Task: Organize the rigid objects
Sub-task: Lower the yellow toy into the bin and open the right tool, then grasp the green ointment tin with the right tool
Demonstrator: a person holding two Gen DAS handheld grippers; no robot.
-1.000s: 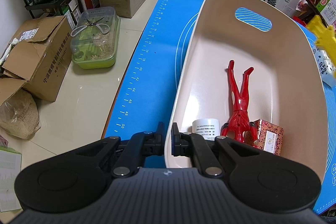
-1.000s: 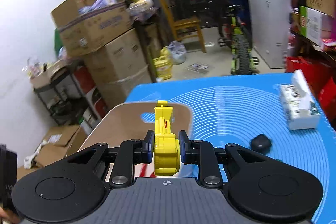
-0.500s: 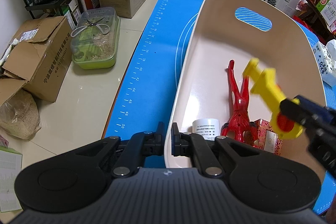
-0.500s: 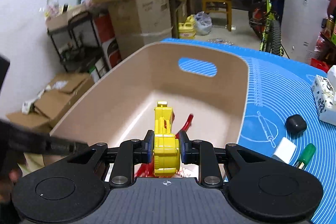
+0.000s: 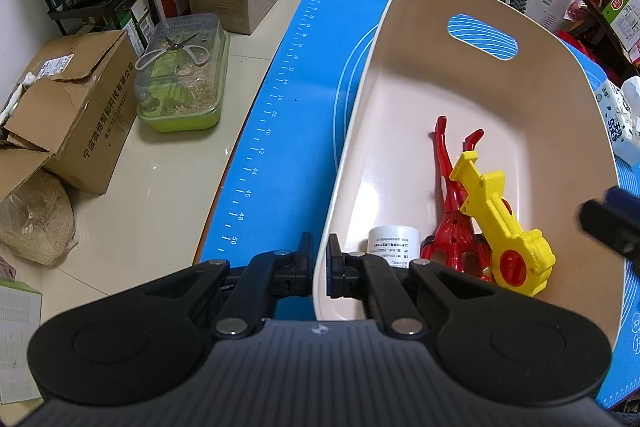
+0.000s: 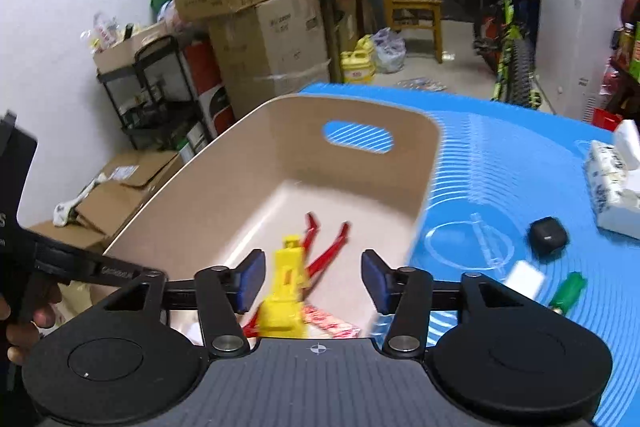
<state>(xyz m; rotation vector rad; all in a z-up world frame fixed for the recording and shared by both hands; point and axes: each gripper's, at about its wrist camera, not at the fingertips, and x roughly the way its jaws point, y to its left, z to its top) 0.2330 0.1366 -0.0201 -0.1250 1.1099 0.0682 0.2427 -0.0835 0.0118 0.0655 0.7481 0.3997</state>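
Step in hand, by the look of it: dropping a piece into the bin [image 5: 568,131].

Left gripper [image 5: 319,267] pinched on the bin's near-left rim, fingers either side of the wall, steadying it on the tabletop [image 5: 288,131] close to the left edge.

Right gripper [image 6: 314,281] spread wide above the bin's near end, holding nothing. Yellow toy [image 5: 500,227] free of it and lying inside the bin near the near wall, across the red figure [image 5: 450,203]; beside them a white cylinder [image 5: 394,243] and a red patterned box [image 6: 328,321], mostly hidden.

Left out on the tabletop, right of the bin: black case [image 6: 547,237], white block [image 6: 524,279], green marker [image 6: 568,289], with a tissue pack [image 6: 612,183] farther toward the right edge.

Next move, probably: swing the wide-open right gripper out over the bin's right wall toward those small pieces, line up on one, close on it. Marker round and likely to roll; block low and flat, so a careful low pinch needed. Left hold worth keeping so the bin does not slide.
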